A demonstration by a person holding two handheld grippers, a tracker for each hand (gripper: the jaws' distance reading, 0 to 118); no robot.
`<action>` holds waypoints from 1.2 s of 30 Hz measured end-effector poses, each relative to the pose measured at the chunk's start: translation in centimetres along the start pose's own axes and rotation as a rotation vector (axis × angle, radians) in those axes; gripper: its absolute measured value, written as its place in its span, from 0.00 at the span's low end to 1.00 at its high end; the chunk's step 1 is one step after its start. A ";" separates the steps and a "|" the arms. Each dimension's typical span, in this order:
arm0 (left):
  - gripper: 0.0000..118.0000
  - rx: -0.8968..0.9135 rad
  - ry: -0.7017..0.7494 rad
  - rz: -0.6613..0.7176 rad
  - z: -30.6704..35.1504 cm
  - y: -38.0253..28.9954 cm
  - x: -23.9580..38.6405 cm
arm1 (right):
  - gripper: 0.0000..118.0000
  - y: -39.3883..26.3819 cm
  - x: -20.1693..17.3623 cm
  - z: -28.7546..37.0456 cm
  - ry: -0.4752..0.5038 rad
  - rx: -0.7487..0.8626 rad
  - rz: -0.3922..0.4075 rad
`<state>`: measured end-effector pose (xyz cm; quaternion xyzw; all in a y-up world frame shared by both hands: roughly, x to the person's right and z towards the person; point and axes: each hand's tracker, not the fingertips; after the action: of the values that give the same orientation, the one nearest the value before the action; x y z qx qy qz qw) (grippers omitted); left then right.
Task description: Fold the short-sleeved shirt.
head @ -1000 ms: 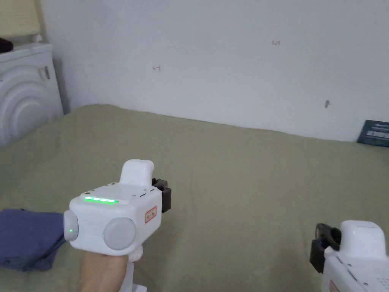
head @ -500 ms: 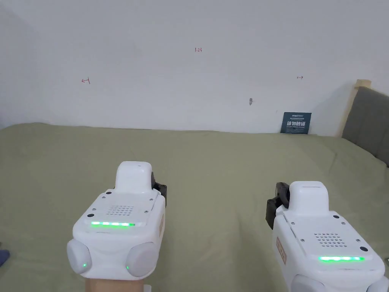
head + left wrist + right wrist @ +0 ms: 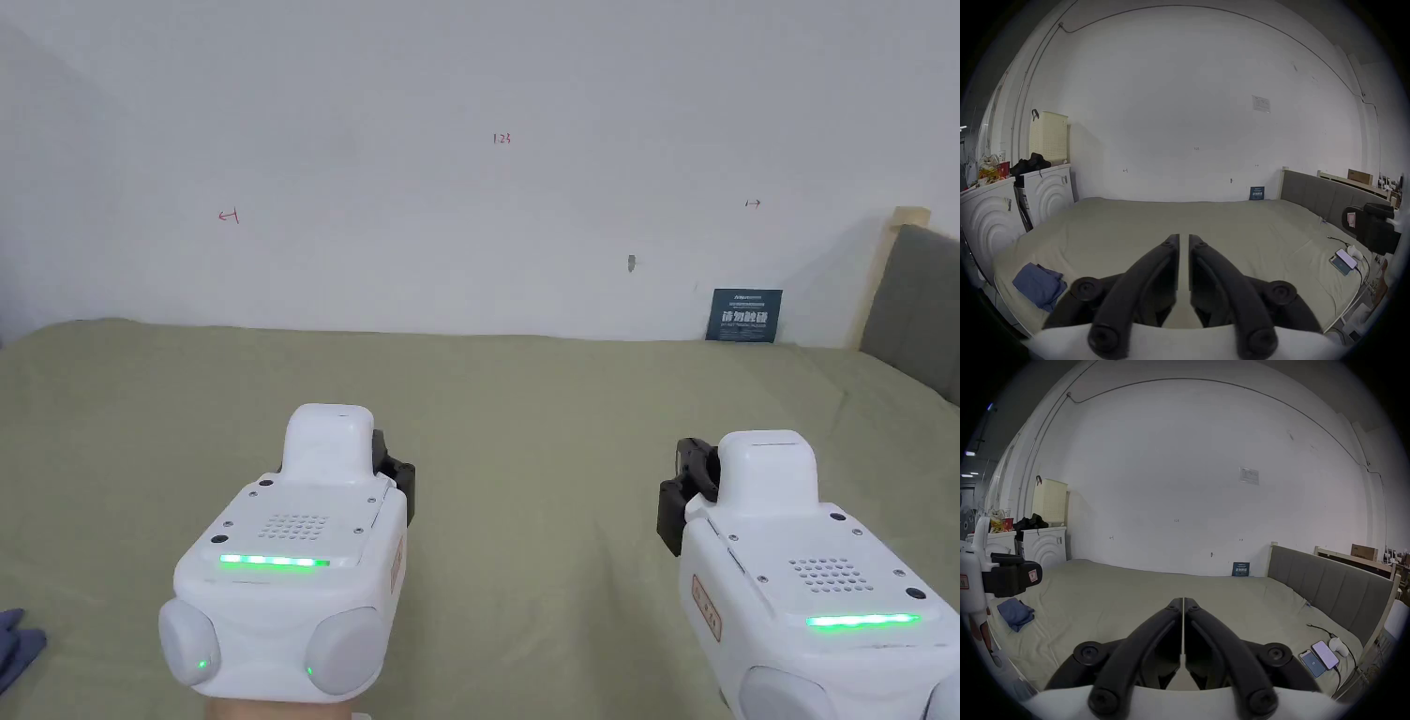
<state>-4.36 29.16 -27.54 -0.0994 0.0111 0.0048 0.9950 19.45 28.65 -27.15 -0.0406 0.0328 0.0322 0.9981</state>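
A blue shirt (image 3: 1038,285), folded into a small bundle, lies near the front left corner of the olive-green bed (image 3: 1203,219). It sits on the sheet (image 3: 1015,613) in the right gripper view, and a corner of it (image 3: 14,642) shows at the head view's left edge. My left gripper (image 3: 1184,237) hovers over the middle of the bed. Its jaws stand almost together with nothing between them. My right gripper (image 3: 1183,600) is level with it to the right, jaws shut and empty. Both are well away from the shirt.
A grey headboard (image 3: 1325,591) bounds the bed on the right. Two phones (image 3: 1318,659) and a white charger with cables lie on the near right corner. White cabinets (image 3: 1047,190) with a cream basket (image 3: 1049,136) stand to the left. A white wall lies behind.
The head camera has swung right, so the shirt sits at the left edge. My right gripper has come up level beside the left one.
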 end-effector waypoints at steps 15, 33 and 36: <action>1.00 -0.066 0.064 -0.002 2.1 0.3 0.4 | 1.00 0.1 -0.1 0.8 0.042 -0.041 -0.016; 1.00 -0.059 0.037 -0.009 3.0 1.2 0.6 | 1.00 0.7 -0.2 1.0 0.032 -0.064 -0.018; 1.00 -0.067 0.119 -0.076 2.6 1.5 1.3 | 1.00 0.7 -0.1 0.9 0.061 -0.046 -0.001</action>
<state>-3.06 31.19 -25.32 -0.1329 0.0661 -0.0386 0.9882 19.36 29.47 -26.28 -0.0645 0.0625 0.0312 0.9955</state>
